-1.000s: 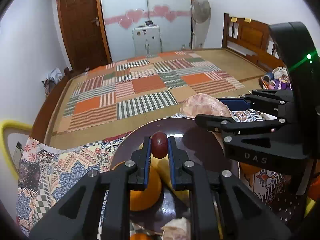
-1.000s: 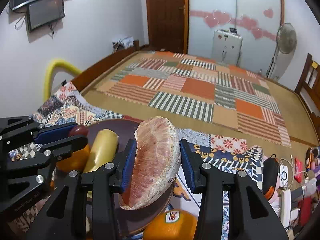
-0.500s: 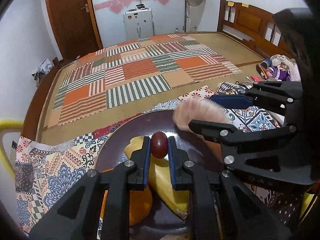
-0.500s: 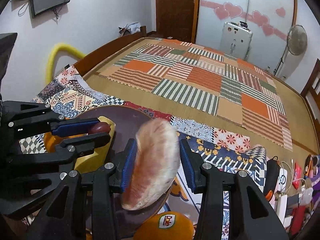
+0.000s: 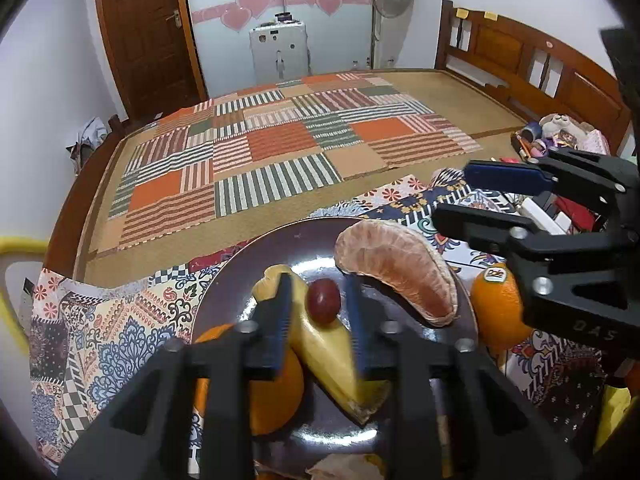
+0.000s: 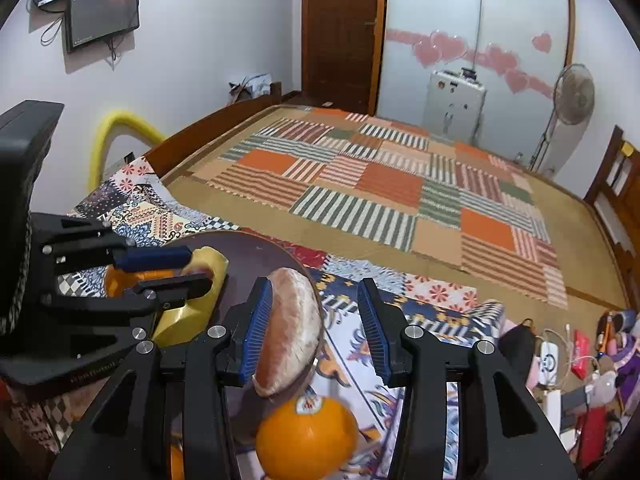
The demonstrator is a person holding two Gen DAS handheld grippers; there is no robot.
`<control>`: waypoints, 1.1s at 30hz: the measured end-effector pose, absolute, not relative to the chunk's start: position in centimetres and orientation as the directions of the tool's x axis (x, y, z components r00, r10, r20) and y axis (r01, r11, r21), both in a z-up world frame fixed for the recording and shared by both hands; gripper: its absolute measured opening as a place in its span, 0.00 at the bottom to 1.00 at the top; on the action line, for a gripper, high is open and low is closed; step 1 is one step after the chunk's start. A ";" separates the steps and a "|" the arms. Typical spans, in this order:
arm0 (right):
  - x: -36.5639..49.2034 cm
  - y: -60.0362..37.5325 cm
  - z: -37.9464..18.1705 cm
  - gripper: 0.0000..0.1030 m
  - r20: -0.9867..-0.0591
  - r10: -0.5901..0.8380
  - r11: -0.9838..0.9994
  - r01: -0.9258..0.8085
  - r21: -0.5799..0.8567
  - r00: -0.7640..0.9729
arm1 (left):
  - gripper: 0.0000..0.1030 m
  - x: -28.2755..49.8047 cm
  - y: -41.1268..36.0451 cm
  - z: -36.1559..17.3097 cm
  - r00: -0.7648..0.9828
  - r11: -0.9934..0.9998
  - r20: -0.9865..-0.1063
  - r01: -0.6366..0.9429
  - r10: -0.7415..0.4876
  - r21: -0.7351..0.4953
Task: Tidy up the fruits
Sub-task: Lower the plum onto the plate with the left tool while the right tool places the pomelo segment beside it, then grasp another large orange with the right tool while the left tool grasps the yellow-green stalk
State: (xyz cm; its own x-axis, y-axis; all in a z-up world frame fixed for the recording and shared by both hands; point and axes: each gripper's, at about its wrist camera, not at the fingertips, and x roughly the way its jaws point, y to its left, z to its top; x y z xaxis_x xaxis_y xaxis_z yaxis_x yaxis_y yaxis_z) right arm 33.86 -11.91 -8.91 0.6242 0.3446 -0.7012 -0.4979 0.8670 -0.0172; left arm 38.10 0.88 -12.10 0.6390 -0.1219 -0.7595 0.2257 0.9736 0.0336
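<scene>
The plate [image 5: 248, 276] is dark, smooth and glossy, throwing pale glints along its bare rim; the pomelo segment [image 5: 400, 268] on it has a matt, fibrous pink face with a papery whitish membrane; the grape [image 5: 323, 306] is smooth with a soft sheen; the banana piece [image 5: 328, 354] looks waxy and matt; the orange [image 6: 306, 438] has a dimpled, slightly shiny peel and a glossy paper sticker; the left gripper [image 5: 318, 312] and right gripper [image 6: 314, 326] are matt black plastic with bright metal screws and ribbed blue pads; the patterned cloth [image 5: 100, 340] is soft printed fabric; the bed's mat [image 5: 280, 156] is coarse woven stuff; the headboard [image 5: 532, 64] is varnished wood.
</scene>
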 end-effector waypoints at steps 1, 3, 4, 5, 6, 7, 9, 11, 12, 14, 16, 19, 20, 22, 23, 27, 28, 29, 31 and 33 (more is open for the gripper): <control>33.5 -12.1 -8.8 0.43 -0.695 0.343 0.868 -0.496 -0.022 0.631 | 0.43 37.8 0.9 -11.9 0.649 0.974 -0.751 0.224 -0.123 0.035; 32.7 -12.6 -8.5 0.45 -0.684 0.345 0.871 -0.491 -0.023 0.644 | 0.46 37.4 0.7 -11.6 0.666 0.974 -0.737 0.221 -0.114 0.049; 32.4 -12.8 -8.4 0.46 -0.678 0.345 0.872 -0.488 -0.024 0.649 | 0.46 37.2 0.7 -11.4 0.671 0.974 -0.734 0.219 -0.106 0.059; 31.9 -13.0 -8.2 0.46 -0.674 0.344 0.873 -0.487 -0.026 0.654 | 0.46 37.0 0.7 -11.2 0.674 0.974 -0.731 0.219 -0.106 0.061; 31.7 -13.2 -8.2 0.46 -0.670 0.345 0.874 -0.486 -0.027 0.658 | 0.47 36.6 0.7 -11.0 0.678 0.974 -0.727 0.219 -0.108 0.060; 31.3 -13.5 -8.1 0.46 -0.665 0.344 0.876 -0.482 -0.029 0.663 | 0.47 36.2 0.8 -10.7 0.683 0.974 -0.722 0.217 -0.108 0.060; 30.8 -14.0 -8.0 0.52 -0.658 0.348 0.877 -0.479 -0.023 0.668 | 0.47 35.1 1.3 -10.1 0.699 0.976 -0.707 0.210 -0.107 0.059; 30.2 -14.4 -8.1 0.57 -0.651 0.343 0.884 -0.468 -0.020 0.677 | 0.48 34.3 1.7 -9.6 0.711 0.978 -0.695 0.200 -0.107 0.053; 29.9 -14.5 -8.3 0.57 -0.647 0.337 0.887 -0.462 -0.027 0.684 | 0.50 33.8 2.0 -9.5 0.715 0.980 -0.691 0.193 -0.107 0.047; 29.4 -14.7 -8.7 0.58 -0.649 0.335 0.886 -0.463 -0.029 0.683 | 0.51 32.7 2.7 -9.3 0.721 0.983 -0.685 0.178 -0.104 0.039; 29.1 -14.8 -9.2 0.58 -0.657 0.335 0.886 -0.462 -0.023 0.676 | 0.51 31.6 3.4 -9.3 0.725 0.985 -0.682 0.167 -0.097 0.038; 28.4 -15.2 -10.3 0.58 -0.669 0.335 0.887 -0.462 -0.014 0.663 | 0.51 30.1 4.4 -9.6 0.731 0.988 -0.678 0.147 -0.081 0.039; 28.3 -15.2 -10.8 0.58 -0.674 0.333 0.887 -0.461 -0.013 0.659 | 0.51 29.7 4.8 -9.8 0.731 0.989 -0.678 0.141 -0.080 0.035; 28.2 -15.3 -11.6 0.58 -0.687 0.333 0.887 -0.461 -0.003 0.646 | 0.53 28.9 5.6 -10.2 0.730 0.991 -0.679 0.131 -0.077 0.029; 28.2 -15.3 -12.0 0.58 -0.692 0.333 0.888 -0.460 0.001 0.641 | 0.54 28.6 5.9 -10.4 0.730 0.992 -0.680 0.126 -0.074 0.028; 28.7 -15.7 -13.0 0.63 -0.706 0.347 0.890 -0.455 0.039 0.617 | 0.55 27.7 6.9 -11.7 0.714 0.994 -0.697 0.110 -0.063 0.023; 28.8 -15.8 -13.0 0.63 -0.707 0.352 0.890 -0.454 0.049 0.614 | 0.55 27.6 7.0 -12.1 0.708 0.994 -0.703 0.107 -0.060 0.022; 29.0 -15.7 -13.0 0.63 -0.708 0.353 0.890 -0.453 0.051 0.612 | 0.55 27.5 7.1 -12.4 0.705 0.994 -0.706 0.104 -0.058 0.022; 29.1 -15.5 -13.2 0.63 -0.709 0.348 0.890 -0.454 0.044 0.613 | 0.55 27.2 7.2 -12.9 0.698 0.995 -0.713 0.100 -0.057 0.018; 29.3 -15.2 -13.5 0.63 -0.717 0.347 0.887 -0.460 0.041 0.605 | 0.55 27.0 7.2 -13.2 0.697 0.995 -0.714 0.103 -0.063 0.013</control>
State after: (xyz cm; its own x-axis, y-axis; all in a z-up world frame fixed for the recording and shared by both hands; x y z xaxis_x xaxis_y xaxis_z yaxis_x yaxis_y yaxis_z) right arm 29.25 -15.18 -13.52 0.6050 0.3468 -0.7167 -0.4597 0.8871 0.0412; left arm 26.95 7.19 -13.18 0.6974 -0.0631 -0.7139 0.1029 0.9946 0.0126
